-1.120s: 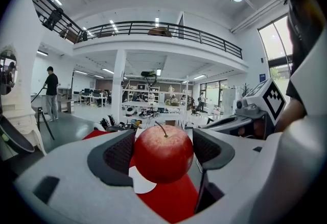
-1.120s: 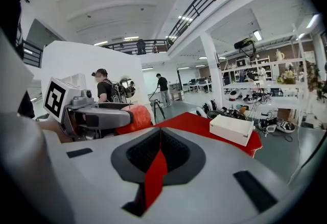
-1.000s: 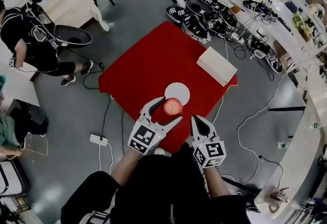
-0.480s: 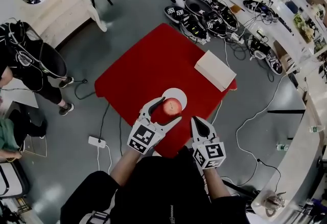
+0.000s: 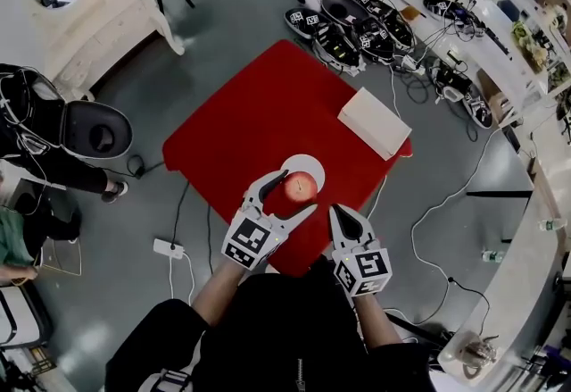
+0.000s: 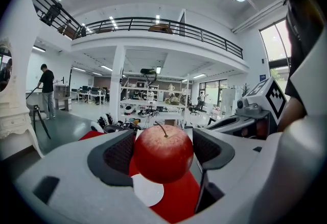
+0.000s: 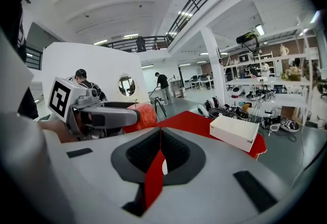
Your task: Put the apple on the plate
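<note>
My right gripper (image 5: 344, 213) sits nearest, jaws pressed together, empty. The left gripper (image 5: 296, 191) clamps the apple (image 5: 302, 187), stem up, seemingly over the near rim of the plate (image 5: 307, 162). The plate's centre lies just ahead on the red table (image 5: 259, 113), so I'd nudge forward, then lower.

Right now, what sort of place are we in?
Probably a robotics lab in an open hall: spare grippers heaped on the floor, cable-strewn workbenches, a railed mezzanine.

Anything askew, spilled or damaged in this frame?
Nothing stands out. The left gripper holds the apple, stem up, above the white plate; the right gripper is shut and empty; the white box sits flat on the red cloth.
</note>
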